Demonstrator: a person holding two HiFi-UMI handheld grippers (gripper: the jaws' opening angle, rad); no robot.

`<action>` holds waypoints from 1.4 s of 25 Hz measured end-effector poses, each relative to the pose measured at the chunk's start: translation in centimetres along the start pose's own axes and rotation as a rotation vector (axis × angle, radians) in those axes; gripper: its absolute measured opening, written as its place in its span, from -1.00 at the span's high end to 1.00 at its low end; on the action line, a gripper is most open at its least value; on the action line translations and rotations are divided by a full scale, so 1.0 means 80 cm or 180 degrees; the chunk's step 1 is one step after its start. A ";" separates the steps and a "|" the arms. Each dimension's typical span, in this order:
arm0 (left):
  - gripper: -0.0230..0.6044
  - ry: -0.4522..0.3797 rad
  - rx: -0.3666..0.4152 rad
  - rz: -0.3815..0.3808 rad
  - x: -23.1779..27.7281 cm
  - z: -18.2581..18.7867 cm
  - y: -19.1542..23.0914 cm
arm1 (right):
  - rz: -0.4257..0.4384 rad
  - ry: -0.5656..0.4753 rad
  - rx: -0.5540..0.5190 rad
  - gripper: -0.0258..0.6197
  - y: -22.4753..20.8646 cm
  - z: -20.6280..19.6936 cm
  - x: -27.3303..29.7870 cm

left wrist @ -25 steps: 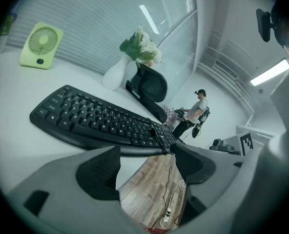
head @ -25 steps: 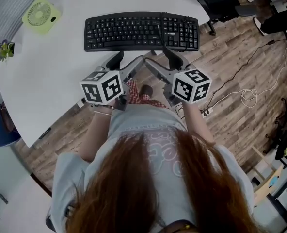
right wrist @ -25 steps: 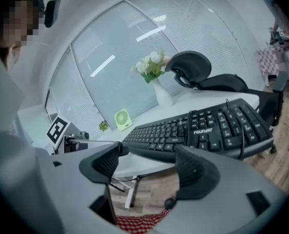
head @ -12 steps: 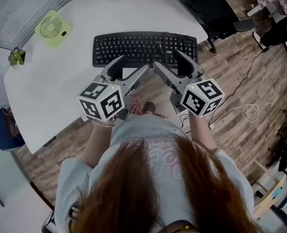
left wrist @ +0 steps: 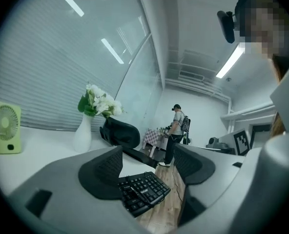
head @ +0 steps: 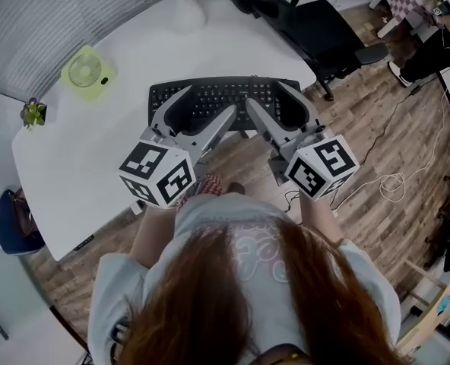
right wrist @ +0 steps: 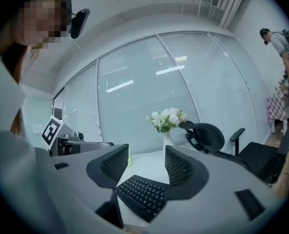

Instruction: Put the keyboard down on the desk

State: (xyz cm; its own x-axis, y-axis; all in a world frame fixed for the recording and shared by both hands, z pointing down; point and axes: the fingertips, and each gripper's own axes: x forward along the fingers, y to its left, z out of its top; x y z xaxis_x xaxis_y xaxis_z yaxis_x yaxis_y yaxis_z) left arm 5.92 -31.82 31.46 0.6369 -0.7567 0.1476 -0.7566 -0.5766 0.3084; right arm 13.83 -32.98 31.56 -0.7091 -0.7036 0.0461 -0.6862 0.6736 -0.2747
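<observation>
The black keyboard (head: 217,96) lies flat on the white desk (head: 88,158), close to its front edge. It also shows low in the left gripper view, keyboard (left wrist: 143,191), and in the right gripper view, keyboard (right wrist: 142,196). Both grippers are held up in the air over its near side, apart from it. My left gripper (head: 206,105) stands open, left gripper (left wrist: 147,162) with nothing between its pads. My right gripper (head: 269,101) is open too; its jaws have just been closing, and the right gripper (right wrist: 147,162) holds nothing.
A green desk fan (head: 88,71) and a small plant (head: 33,112) sit at the desk's left. A white vase of flowers (head: 188,10) stands at the back. A black office chair (head: 316,29) is behind the desk. Cables (head: 385,166) lie on the wood floor.
Both grippers have risen away from the keyboard toward the head camera. The keyboard stays flat on the desk.
</observation>
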 end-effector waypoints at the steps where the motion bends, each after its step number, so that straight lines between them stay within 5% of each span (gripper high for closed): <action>1: -0.12 -0.0041 0.0035 -0.0014 0.001 0.007 -0.001 | 0.0008 -0.0023 -0.0029 0.19 0.002 0.005 0.001; 7: -0.11 -0.0161 0.0075 -0.0078 0.002 0.027 -0.007 | 0.0129 -0.0106 -0.0131 0.35 0.019 0.026 0.006; 14: 0.32 -0.0288 0.0153 -0.0007 0.002 0.042 -0.002 | 0.0155 -0.0178 -0.0166 0.46 0.022 0.039 0.014; 35: 0.74 -0.0422 0.0261 0.0005 0.007 0.048 -0.014 | 0.0056 -0.0350 -0.0195 0.85 0.022 0.048 0.019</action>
State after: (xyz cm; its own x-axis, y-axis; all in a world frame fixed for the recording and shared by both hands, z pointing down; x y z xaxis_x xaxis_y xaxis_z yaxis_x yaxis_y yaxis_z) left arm 6.56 -32.75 27.54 0.6146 -0.7885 0.0209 -0.7706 -0.5946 0.2296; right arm 12.17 -33.71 27.44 -0.7014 -0.7098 -0.0649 -0.6848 0.6963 -0.2151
